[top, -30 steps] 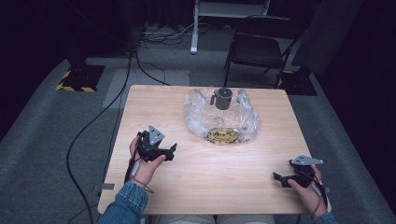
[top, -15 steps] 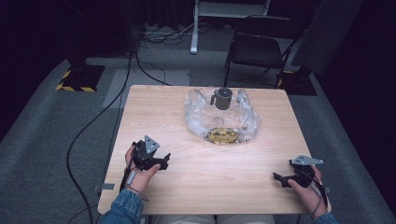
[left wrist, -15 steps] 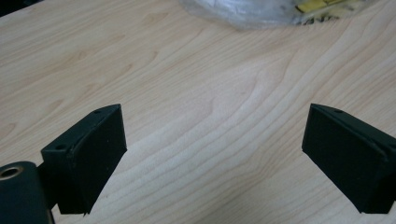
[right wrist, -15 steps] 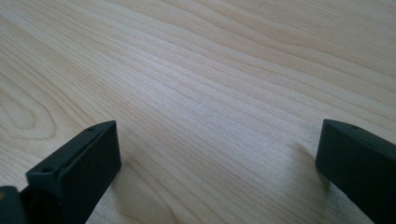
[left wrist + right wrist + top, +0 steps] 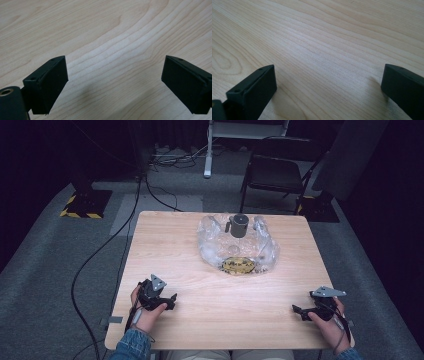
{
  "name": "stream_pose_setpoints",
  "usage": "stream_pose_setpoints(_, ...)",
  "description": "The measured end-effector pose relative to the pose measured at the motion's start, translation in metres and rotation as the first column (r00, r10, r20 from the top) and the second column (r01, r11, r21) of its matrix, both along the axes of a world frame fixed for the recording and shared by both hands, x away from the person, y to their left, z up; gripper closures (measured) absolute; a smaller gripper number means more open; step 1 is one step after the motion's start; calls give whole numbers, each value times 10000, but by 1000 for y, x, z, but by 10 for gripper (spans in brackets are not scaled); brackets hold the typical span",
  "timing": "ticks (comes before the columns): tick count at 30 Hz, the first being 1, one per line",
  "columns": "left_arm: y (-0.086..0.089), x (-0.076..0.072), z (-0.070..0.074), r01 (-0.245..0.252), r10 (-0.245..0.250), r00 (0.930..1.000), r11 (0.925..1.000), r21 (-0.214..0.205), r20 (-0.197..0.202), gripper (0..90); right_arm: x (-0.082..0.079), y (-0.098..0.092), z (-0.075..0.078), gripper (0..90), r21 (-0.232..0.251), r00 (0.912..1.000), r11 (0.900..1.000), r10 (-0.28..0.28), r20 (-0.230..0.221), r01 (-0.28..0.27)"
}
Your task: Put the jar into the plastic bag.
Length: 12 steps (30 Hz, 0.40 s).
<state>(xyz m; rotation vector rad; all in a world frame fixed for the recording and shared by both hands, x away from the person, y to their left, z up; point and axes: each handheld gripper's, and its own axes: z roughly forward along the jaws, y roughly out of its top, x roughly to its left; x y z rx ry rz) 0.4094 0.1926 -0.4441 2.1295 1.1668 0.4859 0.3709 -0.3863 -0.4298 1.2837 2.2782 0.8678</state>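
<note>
At the near edge of the counter (image 5: pixel 200 245), both grippers sit low over bare wood, well apart from the clear plastic bag (image 5: pixel 237 247) lying crumpled at the far middle. The left gripper (image 5: pixel 169 301) has its jaws spread wide with nothing between them, and so does the right gripper (image 5: pixel 298 311); each gripper view looks along two blunt black jaws at pale grain.

The work at hand looks like a reach toward the bag, so I would bring one gripper in low from the side and pinch a raised fold near the rim, not the flat middle, since the film is thin, glossy and slack and would slide or bunch under a shallow bite.

A dark grey cup (image 5: pixel 239 225) with a side handle stands upright at the bag's far end, apparently on or in the film; any pull on the plastic could tip it, so the other gripper should steady it. Yellowish, dark-speckled contents (image 5: pixel 238 265) lie at the bag's near end.
</note>
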Motion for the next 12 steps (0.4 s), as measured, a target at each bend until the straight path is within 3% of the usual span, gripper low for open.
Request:
stream_pose_setpoints(3,3,0,-8,-99,102,9996,9999,106,-281,65,0,0,0,2,-1,10000,10000,-1,1,1)
stream_pose_setpoints(6,8,0,-13,-315,295,9988,9981,-526,-399,47,0,0,0,2,0,10000,10000,-1,1,1)
stream_pose_setpoints(12,11,1,-14,-310,280,9980,9981,-525,-564,4,0,0,0,2,-1,10000,10000,-1,0,1)
